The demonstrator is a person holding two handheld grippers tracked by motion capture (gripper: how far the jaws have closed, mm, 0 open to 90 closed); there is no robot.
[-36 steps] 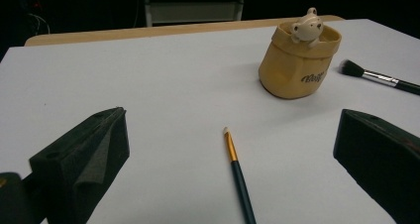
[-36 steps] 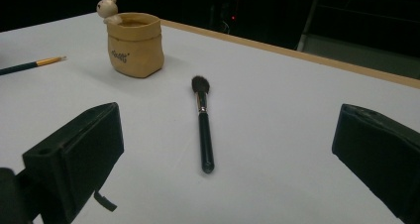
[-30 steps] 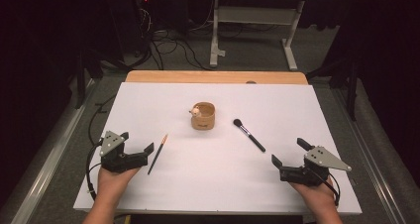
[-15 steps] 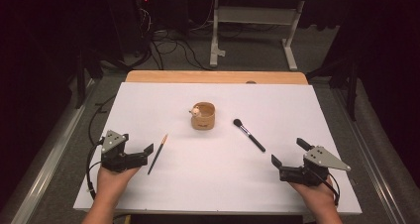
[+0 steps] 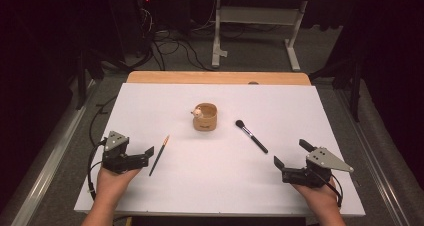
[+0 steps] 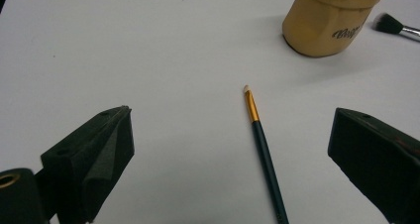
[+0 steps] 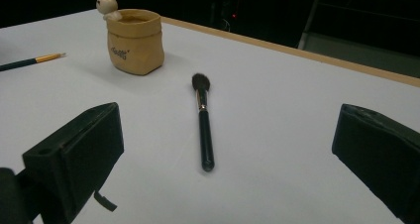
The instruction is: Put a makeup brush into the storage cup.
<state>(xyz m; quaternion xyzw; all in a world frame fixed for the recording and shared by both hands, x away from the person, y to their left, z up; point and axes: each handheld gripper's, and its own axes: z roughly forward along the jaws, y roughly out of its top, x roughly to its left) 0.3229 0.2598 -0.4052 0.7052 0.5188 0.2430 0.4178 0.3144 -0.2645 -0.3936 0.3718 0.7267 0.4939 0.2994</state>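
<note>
White table (image 5: 220, 186), dark room behind. Left gripper (image 5: 142, 157) fingers apart, empty, lined up on thin brush (image 5: 159, 155) lying just ahead. Right gripper (image 5: 292, 158) fingers likewise apart, facing makeup brush (image 5: 251, 136). Cup (image 5: 205, 117) mid-table between both, probably where brushes belong.

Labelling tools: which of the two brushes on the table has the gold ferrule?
The thin green-handled brush by the left gripper. The other, by the right gripper, is a black makeup brush with a fluffy dark head.
</note>
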